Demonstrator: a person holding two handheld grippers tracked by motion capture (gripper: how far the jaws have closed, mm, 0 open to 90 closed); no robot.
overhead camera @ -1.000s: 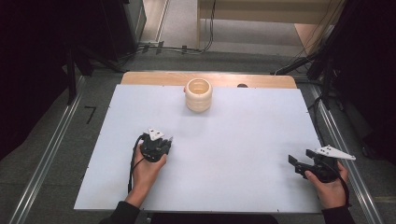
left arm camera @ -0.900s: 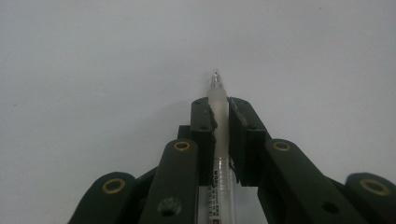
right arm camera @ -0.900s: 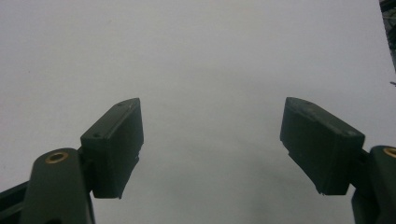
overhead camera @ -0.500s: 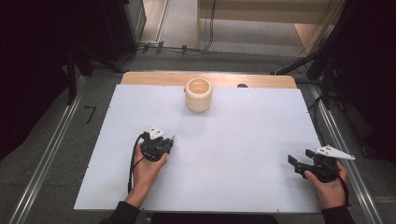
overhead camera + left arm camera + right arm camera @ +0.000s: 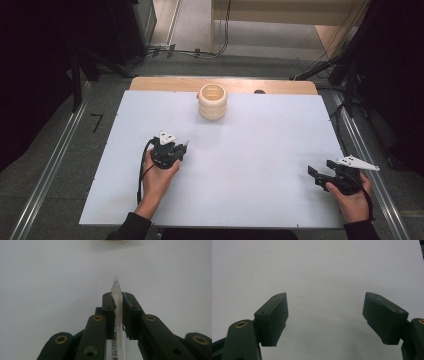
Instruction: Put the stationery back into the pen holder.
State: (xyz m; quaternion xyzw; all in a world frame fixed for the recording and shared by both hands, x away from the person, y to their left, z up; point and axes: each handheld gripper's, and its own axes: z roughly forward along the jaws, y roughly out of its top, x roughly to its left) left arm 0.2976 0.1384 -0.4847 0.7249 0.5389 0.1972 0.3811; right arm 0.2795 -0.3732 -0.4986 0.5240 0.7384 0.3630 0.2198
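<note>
— Nothing much has moved since the earlier frames: the left gripper [image 5: 170, 150] has crept barely, if at all, toward the cup [image 5: 213, 101], and the right gripper [image 5: 330, 177] sits where it was.

— What does the high view give?

— A white sheet [image 5: 250, 150] over a wooden table [image 5: 165, 83], whose bare strip shows just behind the cup. The cup is pale, ribbed and upright, at the sheet's far edge. The left gripper is well short of the cup, a little to its left; the right one is far off from the cup, near the sheet's right edge. Around the table: grey floor, cables beyond the cup, dark stands at both sides.

— And the pen?

— Too small to make out from above. The left gripper view shows it: a pen [image 5: 117, 293], frosted and translucent, pinched between the jaws, its tip sticking out past them toward the cup [image 5: 113, 240], whose base just shows at the top edge.

— Any writing?

— Small black print on the barrel behind the pads; I cannot read it.

— The right gripper view?

— The right gripper [image 5: 325, 320] has its jaws spread wide, with bare white sheet [image 5: 324, 270] between them.
</note>
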